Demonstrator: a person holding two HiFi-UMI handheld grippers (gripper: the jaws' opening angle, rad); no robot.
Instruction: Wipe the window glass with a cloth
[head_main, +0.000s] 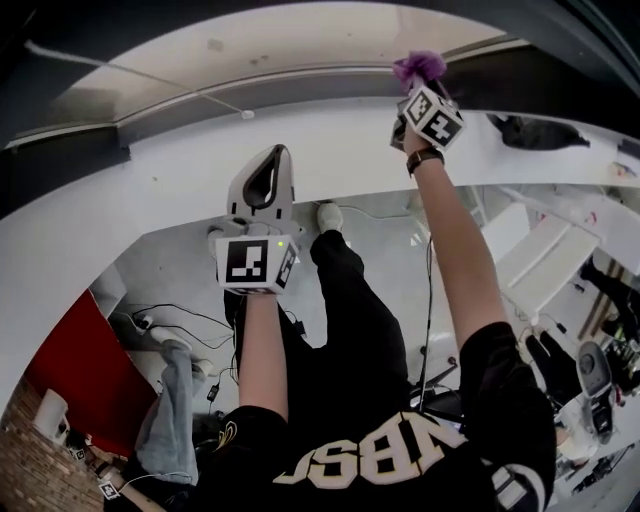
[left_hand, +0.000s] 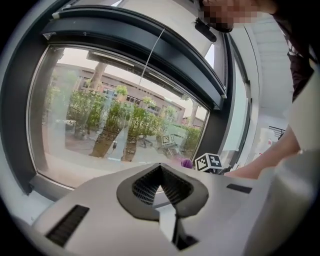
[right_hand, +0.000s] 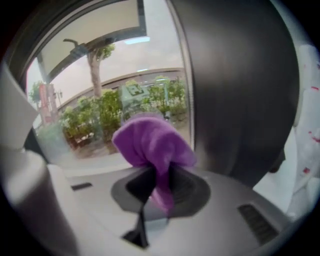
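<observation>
The window glass (head_main: 300, 45) runs across the top of the head view, and it fills the left gripper view (left_hand: 115, 115) with trees outside. My right gripper (head_main: 415, 92) is raised at the pane's right end, shut on a purple cloth (head_main: 418, 67). In the right gripper view the cloth (right_hand: 152, 142) bunches out of the shut jaws (right_hand: 159, 167), close to the glass (right_hand: 100, 95) beside the dark frame post (right_hand: 235, 90). My left gripper (head_main: 279, 152) hangs lower, over the white sill, shut (left_hand: 160, 166) with nothing in it. From there the cloth (left_hand: 186, 163) shows small at the right.
A white sill (head_main: 150, 170) runs under the window, with a dark frame (left_hand: 150, 45) above the glass. A thin blind cord (left_hand: 152, 52) hangs in front of the pane. On the floor below lie cables (head_main: 160, 315), a red panel (head_main: 85, 365) and the person's legs.
</observation>
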